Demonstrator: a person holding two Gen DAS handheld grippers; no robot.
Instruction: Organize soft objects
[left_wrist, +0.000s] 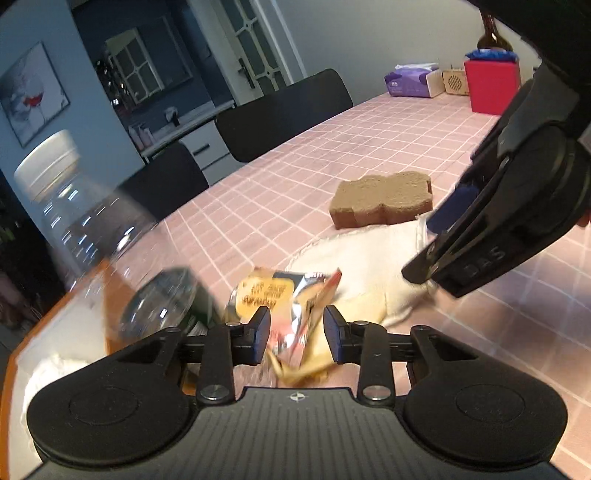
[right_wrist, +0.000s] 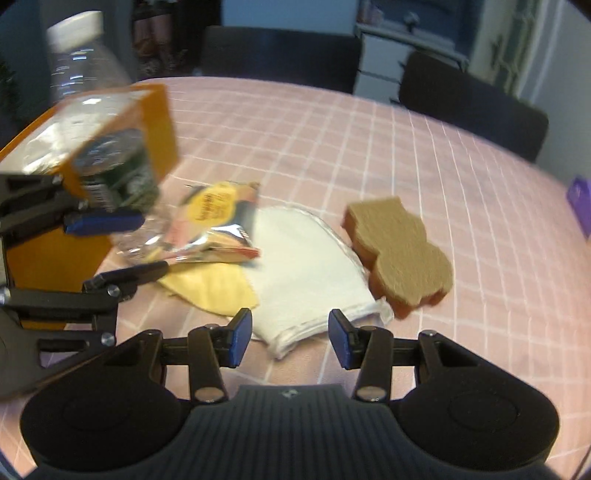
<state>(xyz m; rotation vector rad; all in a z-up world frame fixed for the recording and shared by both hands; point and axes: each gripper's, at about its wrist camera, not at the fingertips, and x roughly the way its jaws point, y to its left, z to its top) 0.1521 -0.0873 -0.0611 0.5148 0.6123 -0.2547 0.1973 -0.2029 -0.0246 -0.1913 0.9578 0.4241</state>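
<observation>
My left gripper gapes half-open around the crinkled snack packet without clamping it, while my right gripper, also empty and parted, hovers over the near edge of the white cloth, so closing comes next.

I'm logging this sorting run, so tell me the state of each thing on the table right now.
Bottle: capped, tilted, blurred, over the orange box.
Orange box: open-topped, upright.
Snack packet: crumpled, lying partly on the yellow cloth.
Yellow cloth: flat, partly covered.
White cloth: folded, flat.
Sponge: lying flat, ungripped.
Left gripper: open.
Right gripper: open.
</observation>
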